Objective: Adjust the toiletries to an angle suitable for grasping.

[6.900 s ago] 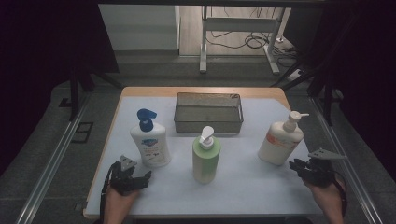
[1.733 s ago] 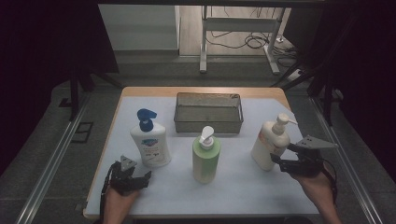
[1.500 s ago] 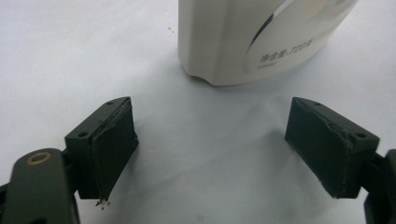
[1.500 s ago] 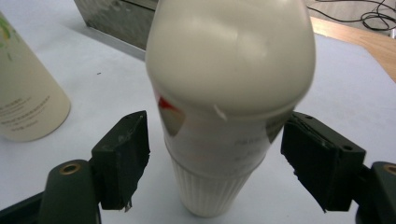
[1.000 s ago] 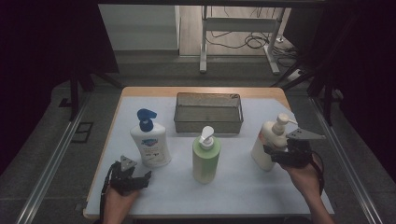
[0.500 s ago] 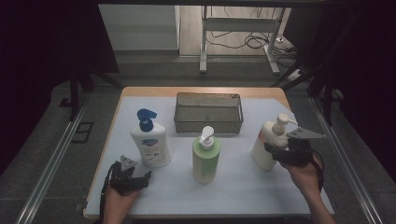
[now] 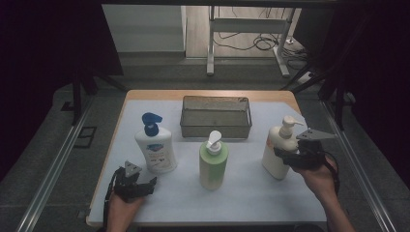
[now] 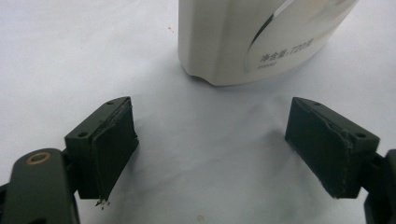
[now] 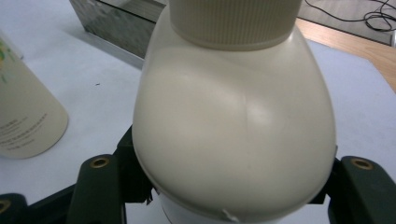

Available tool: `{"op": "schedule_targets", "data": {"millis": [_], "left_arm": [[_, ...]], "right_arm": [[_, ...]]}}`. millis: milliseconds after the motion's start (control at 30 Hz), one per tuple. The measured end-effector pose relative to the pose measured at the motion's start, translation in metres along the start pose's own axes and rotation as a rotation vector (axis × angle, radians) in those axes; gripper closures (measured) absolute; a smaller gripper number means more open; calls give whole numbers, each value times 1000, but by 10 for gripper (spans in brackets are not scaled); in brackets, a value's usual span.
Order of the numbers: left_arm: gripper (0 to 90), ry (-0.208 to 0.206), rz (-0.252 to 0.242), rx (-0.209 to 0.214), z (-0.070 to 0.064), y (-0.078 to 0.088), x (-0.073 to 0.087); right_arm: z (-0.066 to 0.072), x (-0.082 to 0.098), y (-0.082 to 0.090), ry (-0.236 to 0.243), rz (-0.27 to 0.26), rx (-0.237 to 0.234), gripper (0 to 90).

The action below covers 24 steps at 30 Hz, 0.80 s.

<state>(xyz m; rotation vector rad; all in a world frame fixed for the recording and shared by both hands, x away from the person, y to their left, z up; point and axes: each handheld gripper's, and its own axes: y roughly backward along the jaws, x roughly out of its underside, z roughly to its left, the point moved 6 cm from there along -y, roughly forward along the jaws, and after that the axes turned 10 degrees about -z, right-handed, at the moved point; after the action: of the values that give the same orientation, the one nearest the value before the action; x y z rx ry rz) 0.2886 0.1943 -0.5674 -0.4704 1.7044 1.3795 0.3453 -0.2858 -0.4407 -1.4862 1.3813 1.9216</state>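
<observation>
In the right gripper view the cream bottle hides the jaw pads, its top cut off. The right gripper, at the right of the high view, is clamped on the bottle's body. The left gripper has jaws wide apart, holding nothing, near a white bottle.

The right gripper has travelled from the table's right edge inward to the cream pump bottle, and its jaws now clasp the bottle's body. The bottle has shifted slightly leftward from its first position, its pump nozzle turned to point right.
</observation>
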Motion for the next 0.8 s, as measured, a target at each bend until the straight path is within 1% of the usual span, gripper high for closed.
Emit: {"op": "schedule_targets", "data": {"millis": [200,267,300,367,433,500,533,600,633,667,800], "left_arm": [[159,0,0,0,0,0,0],[159,0,0,0,0,0,0],[159,1,0,0,0,0,0],[159,0,0,0,0,0,0],[159,1,0,0,0,0,0],[160,1,0,0,0,0,0],[160,1,0,0,0,0,0],[159,0,0,0,0,0,0],[160,1,0,0,0,0,0],[159,1,0,0,0,0,0],[160,1,0,0,0,0,0]], "right_arm": [[2,-8,4,-6,3,-34,368],[2,-9,4,-3,2,-38,368],[3,-13,4,-1,2,-52,368],[3,-15,4,-1,1,-56,369],[5,-22,4,-1,-7,-73,369],[6,-24,4,1,-10,-78,369],[9,-29,3,4,-14,-91,369],[10,-32,3,5,-16,-95,369],[12,-37,2,15,-18,-106,369],[12,-37,2,15,-18,-106,369],[18,-50,-3,26,-27,-121,369]]}}
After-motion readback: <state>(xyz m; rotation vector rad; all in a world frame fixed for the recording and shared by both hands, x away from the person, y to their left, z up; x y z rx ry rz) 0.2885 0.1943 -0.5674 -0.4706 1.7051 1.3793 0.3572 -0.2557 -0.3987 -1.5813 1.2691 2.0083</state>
